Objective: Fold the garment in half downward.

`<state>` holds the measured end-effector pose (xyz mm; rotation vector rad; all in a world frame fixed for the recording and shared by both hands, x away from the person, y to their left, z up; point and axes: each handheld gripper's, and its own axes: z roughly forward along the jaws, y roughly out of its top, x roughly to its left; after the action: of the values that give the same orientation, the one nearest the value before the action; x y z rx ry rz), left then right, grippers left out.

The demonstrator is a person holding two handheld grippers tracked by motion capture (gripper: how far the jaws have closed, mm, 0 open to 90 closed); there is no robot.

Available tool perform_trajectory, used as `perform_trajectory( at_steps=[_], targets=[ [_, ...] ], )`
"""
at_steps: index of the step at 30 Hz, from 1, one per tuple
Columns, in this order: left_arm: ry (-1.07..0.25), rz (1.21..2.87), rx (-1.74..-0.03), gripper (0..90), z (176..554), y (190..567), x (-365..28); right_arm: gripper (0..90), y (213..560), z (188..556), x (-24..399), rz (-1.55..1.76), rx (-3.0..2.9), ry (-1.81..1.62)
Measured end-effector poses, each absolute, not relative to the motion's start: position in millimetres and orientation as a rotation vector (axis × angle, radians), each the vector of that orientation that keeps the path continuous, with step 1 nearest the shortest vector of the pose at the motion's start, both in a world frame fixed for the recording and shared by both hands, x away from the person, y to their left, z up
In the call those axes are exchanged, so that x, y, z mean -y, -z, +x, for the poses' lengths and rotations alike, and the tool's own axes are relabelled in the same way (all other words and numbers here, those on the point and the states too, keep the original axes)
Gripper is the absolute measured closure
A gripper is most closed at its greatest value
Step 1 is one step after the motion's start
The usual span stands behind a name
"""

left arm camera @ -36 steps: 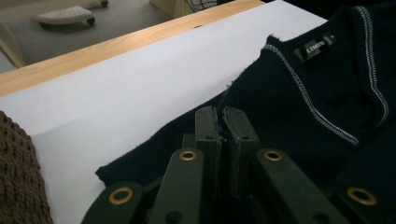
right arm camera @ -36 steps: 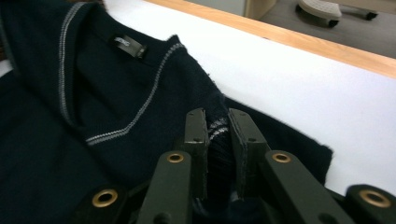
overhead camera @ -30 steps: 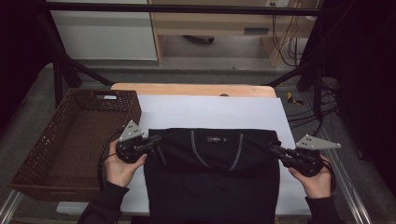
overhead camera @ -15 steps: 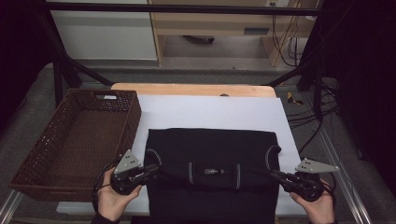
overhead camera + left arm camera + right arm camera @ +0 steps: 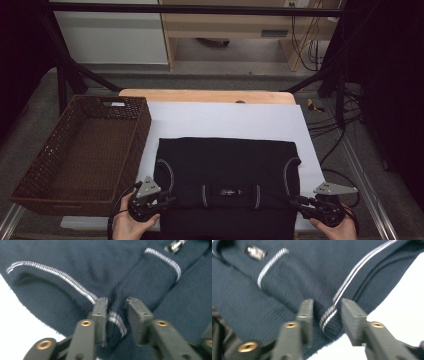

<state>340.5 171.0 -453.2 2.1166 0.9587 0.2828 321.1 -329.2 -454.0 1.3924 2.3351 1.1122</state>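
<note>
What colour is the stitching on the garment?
White, on the dark navy garment; clearest in the left gripper view.

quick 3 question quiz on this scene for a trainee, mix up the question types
1. True or false: the dark garment lies inside the wicker basket.
2. Multiple choice: what is the garment resting on? A) a white sheet B) the basket floor C) a blue tray
3. Fill in: the trim seams on the garment are ____ in colour.

Key
1. False. It lies folded on the sheet, to the right of the basket.
2. A
3. White. The left gripper and right gripper each have a fold with that trim between their jaws, which have just been opening; the pads stand apart from the cloth.
</note>
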Motion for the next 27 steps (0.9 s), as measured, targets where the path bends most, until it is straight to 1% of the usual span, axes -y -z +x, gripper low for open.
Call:
perform_trajectory(
  at_steps=[1,2,3,4,6,9,11,12,14,16,18,19,20,23,27],
  targets=[
    [-0.273,2.112,-0.957,61.6,343.1,454.0,-168.1,54.2,452.2,321.7,328.6,1.388,-2.318,-1.121],
    [-0.266,2.11,-0.951,57.3,346.1,454.9,-164.5,50.9,450.6,323.0,327.3,1.382,-2.3,-1.131],
    [-0.253,2.114,-0.942,55.0,349.3,455.6,-160.5,50.6,449.3,325.1,325.8,1.371,-2.291,-1.142],
    [-0.246,2.116,-0.934,54.5,352.2,456.2,-156.2,47.8,448.2,327.7,323.2,1.369,-2.284,-1.156],
    [-0.237,2.12,-0.919,54.3,357.5,456.2,-147.6,44.6,447.9,335.1,315.2,1.355,-2.285,-1.183],
    [-0.228,2.135,-0.91,55.8,366.0,457.3,-138.5,44.7,450.5,345.1,303.2,1.325,-2.321,-1.185],
    [-0.191,2.14,-0.914,61.0,370.0,459.8,-135.4,46.0,454.1,351.9,295.2,1.296,-2.35,-1.181],
    [-0.175,2.145,-0.916,63.8,370.6,460.9,-134.3,47.5,456.6,355.3,292.7,1.284,-2.36,-1.168],
    [-0.153,2.16,-0.91,71.0,369.6,462.4,-132.7,53.6,460.8,359.8,289.0,1.29,-2.383,-1.152],
    [-0.144,2.168,-0.91,75.8,368.3,462.5,-132.2,60.6,463.5,361.1,285.5,1.291,-2.415,-1.136],
    [-0.132,2.182,-0.901,80.7,367.0,462.2,-132.2,71.4,464.8,359.5,283.2,1.274,-2.453,-1.124],
    [-0.123,2.19,-0.899,83.1,366.0,462.2,-132.1,79.9,464.1,358.1,283.4,1.267,-2.466,-1.124],
    [-0.117,2.196,-0.896,84.4,364.8,462.4,-131.8,85.0,463.5,356.4,284.0,1.266,-2.479,-1.139],
    [-0.122,2.211,-0.887,86.1,359.8,460.6,-131.7,86.9,460.2,350.1,286.8,1.252,-2.495,-1.153],
    [-0.146,2.204,-0.839,86.5,345.4,451.0,-135.8,86.8,454.1,337.1,293.7,1.246,-2.484,-1.204]
  ],
)
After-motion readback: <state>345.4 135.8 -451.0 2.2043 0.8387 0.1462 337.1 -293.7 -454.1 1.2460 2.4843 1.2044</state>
